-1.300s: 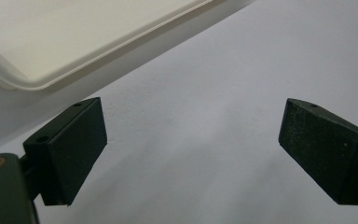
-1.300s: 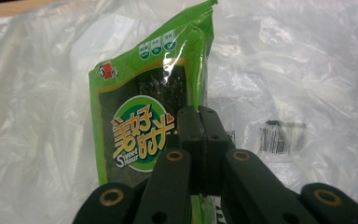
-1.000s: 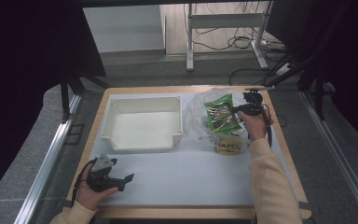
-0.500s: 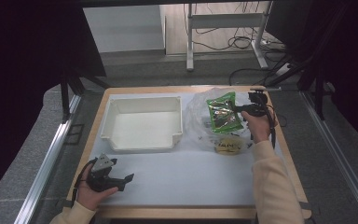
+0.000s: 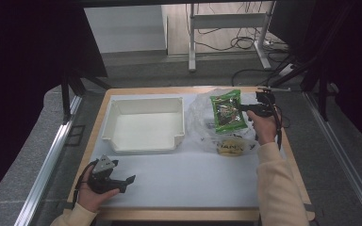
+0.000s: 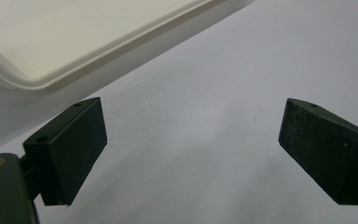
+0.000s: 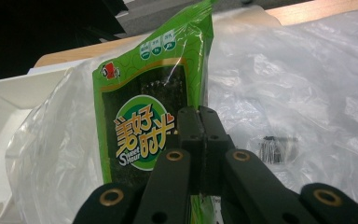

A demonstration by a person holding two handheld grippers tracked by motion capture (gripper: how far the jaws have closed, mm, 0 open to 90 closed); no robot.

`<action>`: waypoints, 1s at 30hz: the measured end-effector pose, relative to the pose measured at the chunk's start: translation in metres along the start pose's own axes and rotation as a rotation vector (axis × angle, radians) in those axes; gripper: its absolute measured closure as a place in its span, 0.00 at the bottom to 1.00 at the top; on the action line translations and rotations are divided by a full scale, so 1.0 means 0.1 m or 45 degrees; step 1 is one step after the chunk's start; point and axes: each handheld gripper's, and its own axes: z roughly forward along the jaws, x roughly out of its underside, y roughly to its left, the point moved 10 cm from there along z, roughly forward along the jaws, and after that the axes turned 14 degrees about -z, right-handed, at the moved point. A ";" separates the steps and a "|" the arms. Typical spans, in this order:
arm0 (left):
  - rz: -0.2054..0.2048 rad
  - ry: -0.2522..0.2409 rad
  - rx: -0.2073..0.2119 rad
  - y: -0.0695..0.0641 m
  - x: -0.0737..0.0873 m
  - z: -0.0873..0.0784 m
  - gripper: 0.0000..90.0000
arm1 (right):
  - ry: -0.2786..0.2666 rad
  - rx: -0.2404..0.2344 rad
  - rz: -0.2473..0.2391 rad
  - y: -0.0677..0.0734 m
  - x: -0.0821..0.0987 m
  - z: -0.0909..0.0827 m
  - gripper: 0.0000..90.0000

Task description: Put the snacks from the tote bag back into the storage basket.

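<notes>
My right gripper (image 5: pixel 242 108) is shut on the edge of a green snack packet (image 5: pixel 227 111), which it holds up over a crumpled clear plastic bag (image 5: pixel 201 114) at the table's right. In the right gripper view the two jaws press together on the green packet (image 7: pixel 145 116), with the clear bag (image 7: pixel 303 93) behind. A yellow-labelled packet (image 5: pixel 231 147) lies under the bag's near edge. My left gripper (image 5: pixel 130 181) rests low at the near left over the white mat, open with nothing between its fingers (image 6: pixel 70 149).
A white plastic tray (image 5: pixel 143 125) stands at the middle left of the table; its rim (image 6: pixel 65 70) lies just ahead of the left jaws. The white mat (image 5: pixel 193 179) covers the wooden table. Cables and a desk frame stand beyond the far edge.
The right hand has lifted the green packet a little higher and farther from the person. The left gripper has stayed where it was.
</notes>
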 end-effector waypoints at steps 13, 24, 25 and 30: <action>0.000 0.003 0.000 0.00 0.00 0.00 0.09 | -0.077 -0.017 -0.016 0.05 -0.09 -0.08 1.00; 0.001 0.001 -0.001 0.00 0.00 0.00 0.09 | -0.128 -0.049 -0.013 0.14 -0.17 -0.18 1.00; 0.001 0.004 -0.001 0.00 0.00 0.00 0.09 | -0.130 -0.053 -0.015 0.15 -0.17 -0.18 1.00; 0.001 0.003 -0.002 0.00 0.00 0.00 0.09 | -0.153 -0.071 -0.019 0.21 -0.20 -0.21 1.00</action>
